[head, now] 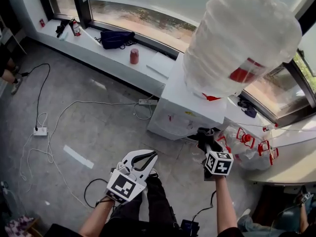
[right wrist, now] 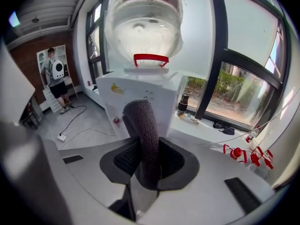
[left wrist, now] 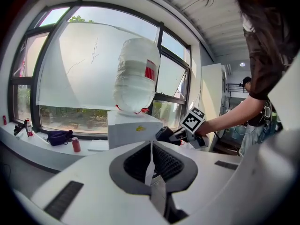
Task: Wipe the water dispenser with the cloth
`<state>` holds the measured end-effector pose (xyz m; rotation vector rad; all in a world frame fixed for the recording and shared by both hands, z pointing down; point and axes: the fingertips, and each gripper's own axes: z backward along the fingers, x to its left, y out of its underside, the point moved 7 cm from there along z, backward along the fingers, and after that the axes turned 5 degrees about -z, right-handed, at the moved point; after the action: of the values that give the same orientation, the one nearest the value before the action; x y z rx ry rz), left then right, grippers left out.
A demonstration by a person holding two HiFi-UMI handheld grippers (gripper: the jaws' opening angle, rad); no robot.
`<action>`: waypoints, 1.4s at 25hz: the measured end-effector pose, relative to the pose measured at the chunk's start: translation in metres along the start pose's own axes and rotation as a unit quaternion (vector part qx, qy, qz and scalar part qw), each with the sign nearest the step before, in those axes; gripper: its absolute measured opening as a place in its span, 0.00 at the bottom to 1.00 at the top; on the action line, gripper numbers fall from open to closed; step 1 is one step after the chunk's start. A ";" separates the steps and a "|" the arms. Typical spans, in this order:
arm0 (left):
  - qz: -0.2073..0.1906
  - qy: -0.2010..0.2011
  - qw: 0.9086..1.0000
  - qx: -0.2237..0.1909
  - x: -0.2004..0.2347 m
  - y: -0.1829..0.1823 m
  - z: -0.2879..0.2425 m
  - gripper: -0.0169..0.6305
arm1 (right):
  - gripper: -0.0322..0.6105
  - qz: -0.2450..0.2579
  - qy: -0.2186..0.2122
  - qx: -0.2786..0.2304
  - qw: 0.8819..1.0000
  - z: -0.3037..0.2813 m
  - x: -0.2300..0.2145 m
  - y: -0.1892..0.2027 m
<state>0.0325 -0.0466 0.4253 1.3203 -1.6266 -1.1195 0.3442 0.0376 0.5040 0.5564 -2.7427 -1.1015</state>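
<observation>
The white water dispenser [head: 190, 105] stands against the window ledge, with a large plastic-wrapped bottle [head: 242, 38] upside down on top. My right gripper [head: 207, 141] is just in front of the dispenser's right front corner, shut on a dark grey cloth [right wrist: 143, 135] that sticks up between its jaws. In the right gripper view the dispenser [right wrist: 140, 95] is close ahead. My left gripper [head: 146, 157] hovers lower and to the left over the floor, shut with nothing in it. In the left gripper view the dispenser [left wrist: 133, 128] and the right gripper [left wrist: 180, 134] are ahead.
A red can [head: 134, 56] and a dark bag [head: 116, 38] lie on the window ledge [head: 89, 46]. Cables and a power strip [head: 40, 131] trail over the grey floor. Spray bottles with red triggers [head: 247, 138] sit right of the dispenser. A person [right wrist: 57, 78] stands far off.
</observation>
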 end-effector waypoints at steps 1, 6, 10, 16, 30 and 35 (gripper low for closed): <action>-0.002 -0.004 1.000 0.001 0.003 0.002 0.000 0.06 | 0.21 0.005 -0.011 0.003 1.000 -0.001 0.010 0.004; -0.010 -0.027 1.000 0.010 0.010 0.017 0.013 0.06 | 0.21 0.022 -0.062 0.021 0.998 -0.025 0.065 0.023; -0.005 -0.048 0.999 0.020 0.017 0.041 0.030 0.06 | 0.21 0.029 -0.086 0.022 0.996 -0.057 0.109 0.027; 0.022 -0.072 0.997 0.025 0.036 0.072 0.054 0.06 | 0.21 0.081 -0.111 0.021 0.990 -0.113 0.171 0.034; 0.034 -0.091 0.995 0.038 0.068 0.130 0.057 0.06 | 0.21 0.017 -0.028 0.018 0.999 -0.236 0.178 0.058; 0.040 -0.077 0.995 0.051 0.066 0.142 0.046 0.06 | 0.21 -0.038 0.029 0.018 0.999 -0.238 0.131 0.057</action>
<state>-0.0689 -0.0918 0.5454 1.2472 -1.8543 -1.1256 0.2684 -0.1271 0.7137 0.6929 -2.7179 -1.0355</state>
